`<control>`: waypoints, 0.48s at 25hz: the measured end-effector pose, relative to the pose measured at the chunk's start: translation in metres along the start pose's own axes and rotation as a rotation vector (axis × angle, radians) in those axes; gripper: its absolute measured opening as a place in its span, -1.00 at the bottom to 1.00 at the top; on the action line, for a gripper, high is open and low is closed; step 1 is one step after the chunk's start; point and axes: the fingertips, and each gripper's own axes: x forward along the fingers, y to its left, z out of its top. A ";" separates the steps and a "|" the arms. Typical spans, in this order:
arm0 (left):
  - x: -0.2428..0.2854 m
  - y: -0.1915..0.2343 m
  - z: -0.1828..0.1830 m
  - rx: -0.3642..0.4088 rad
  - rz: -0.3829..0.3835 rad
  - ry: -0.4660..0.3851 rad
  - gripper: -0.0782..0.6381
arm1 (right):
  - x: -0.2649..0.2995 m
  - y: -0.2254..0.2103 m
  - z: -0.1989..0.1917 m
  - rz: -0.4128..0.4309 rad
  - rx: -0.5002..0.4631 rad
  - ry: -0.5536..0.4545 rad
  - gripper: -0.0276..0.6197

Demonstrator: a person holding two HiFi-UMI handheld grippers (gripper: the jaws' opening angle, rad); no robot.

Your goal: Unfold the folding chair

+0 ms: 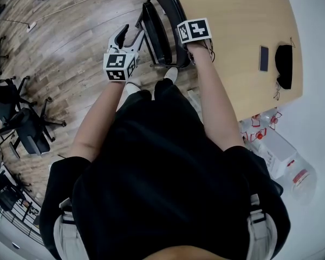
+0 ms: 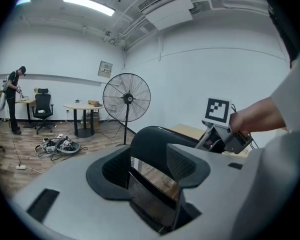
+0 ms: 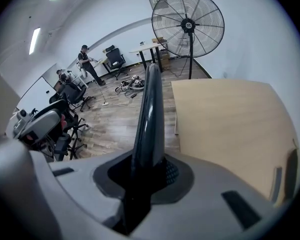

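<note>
The black folding chair (image 1: 161,23) stands on the wood floor beside a table, in front of the person's feet. My right gripper (image 3: 140,181) is shut on the top of its curved black back frame (image 3: 150,104); in the head view its marker cube (image 1: 194,30) sits over that frame. My left gripper (image 2: 149,166) reaches in from the left, lower down (image 1: 127,37). A glossy black seat panel (image 2: 150,201) fills the gap between its pads, and the jaws stand wide around it. The rounded backrest (image 2: 157,141) rises just beyond them.
A light wooden table (image 1: 233,31) lies right of the chair, with a phone (image 1: 264,58) and a black object (image 1: 284,64) on it. Office chairs (image 1: 27,126) stand at the left, clear plastic boxes (image 1: 276,150) at the right. A floor fan (image 2: 126,98) and a person (image 2: 12,99) are farther off.
</note>
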 end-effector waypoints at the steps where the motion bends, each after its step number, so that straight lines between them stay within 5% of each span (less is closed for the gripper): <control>1: -0.001 0.003 -0.003 -0.003 0.002 0.007 -0.16 | 0.000 0.006 0.001 -0.002 -0.005 -0.003 -0.71; 12: 0.009 0.042 -0.047 -0.085 0.048 0.093 -0.16 | 0.005 0.066 0.005 -0.031 -0.066 -0.026 -0.69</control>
